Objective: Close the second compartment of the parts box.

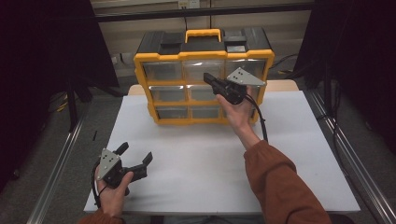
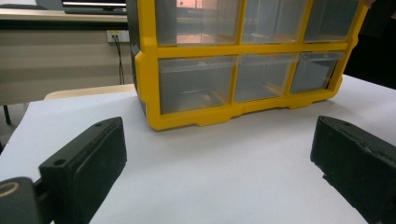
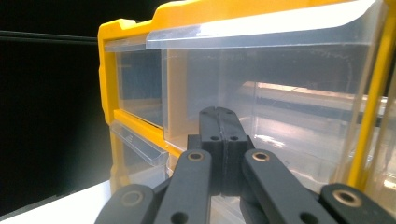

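meanwhile, right hand-held gripper [image 1: 208,78], jaws pressed together on nothing, raised against the clear top middle drawer [image 1: 202,70] of the yellow organiser [image 1: 142,79] standing at the far side of the white worktop [image 1: 299,154]. left hand-held gripper [image 1: 135,156] low near the front edge, jaws apart. likely hazard: closed tips skidding off smooth plastic, or shoving the unbraced organiser backwards.

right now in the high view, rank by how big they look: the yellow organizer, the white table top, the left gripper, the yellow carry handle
1. white table top
2. yellow organizer
3. left gripper, which sits nearer the camera, so it may look bigger than it is
4. yellow carry handle
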Motion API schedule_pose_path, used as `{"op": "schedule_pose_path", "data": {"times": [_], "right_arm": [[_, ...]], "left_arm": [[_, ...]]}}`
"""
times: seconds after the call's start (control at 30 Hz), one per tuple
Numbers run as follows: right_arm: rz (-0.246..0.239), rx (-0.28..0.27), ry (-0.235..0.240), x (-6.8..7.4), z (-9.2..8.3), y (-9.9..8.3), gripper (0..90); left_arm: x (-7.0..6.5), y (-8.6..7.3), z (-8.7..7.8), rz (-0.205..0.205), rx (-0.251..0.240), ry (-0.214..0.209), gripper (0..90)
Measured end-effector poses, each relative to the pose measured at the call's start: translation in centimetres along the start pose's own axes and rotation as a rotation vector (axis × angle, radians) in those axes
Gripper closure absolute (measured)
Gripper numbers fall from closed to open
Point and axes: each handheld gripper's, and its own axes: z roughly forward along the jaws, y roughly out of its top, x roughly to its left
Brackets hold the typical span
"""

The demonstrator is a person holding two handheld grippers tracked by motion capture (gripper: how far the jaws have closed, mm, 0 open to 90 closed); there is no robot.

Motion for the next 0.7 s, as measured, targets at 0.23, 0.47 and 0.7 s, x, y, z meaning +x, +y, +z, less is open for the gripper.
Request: {"op": "schedule_pose_path", "data": {"times": [0.23, 0.47, 0.7], "right_arm": [[-0.002, 0.008, -0.009, -0.19, 0.38, 0.13, 90.0], [-0.003, 0.018, -0.026, -0.33, 0.68, 0.21, 90.0], [0.0, 0.033, -0.044, -0.45, 0.85, 0.15, 90.0]], "left_arm": [[-0.03, -0.03, 0.01, -0.006, 0.003, 0.009, 3.7], [-0.02, -0.01, 0.07, 0.002, 0.004, 0.011, 3.7], [-0.01, 0.0, 0.39, -0.006, 0.011, 0.007, 3.7]]}}
